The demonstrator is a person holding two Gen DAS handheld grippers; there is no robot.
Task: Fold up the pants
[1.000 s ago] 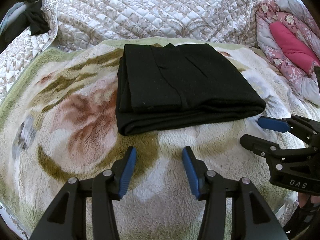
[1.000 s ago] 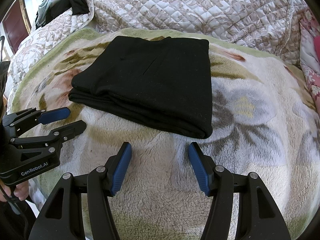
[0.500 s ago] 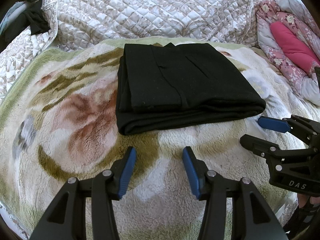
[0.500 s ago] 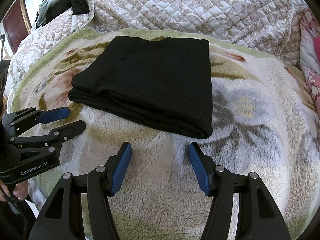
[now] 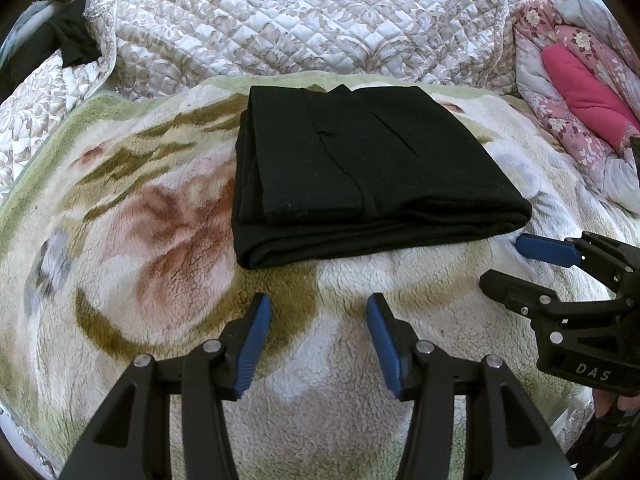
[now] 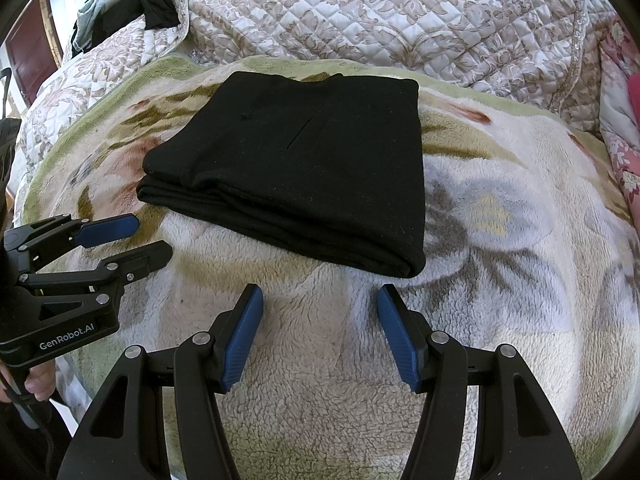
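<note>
The black pants (image 5: 360, 168) lie folded into a flat, layered rectangle on the fleece blanket (image 5: 140, 240); they also show in the right wrist view (image 6: 304, 172). My left gripper (image 5: 319, 308) is open and empty, held a short way in front of the fold's near edge. My right gripper (image 6: 320, 300) is open and empty, just in front of the fold's near right corner. Each gripper shows in the other's view: the right one (image 5: 516, 264) at the right, the left one (image 6: 148, 238) at the left, both apart from the pants.
A quilted beige bedspread (image 5: 304, 16) rises behind the blanket. A pink floral quilt (image 5: 576, 80) lies at the right. Dark clothes (image 6: 132, 4) are heaped at the back left. A dark red door (image 6: 32, 52) stands at the far left.
</note>
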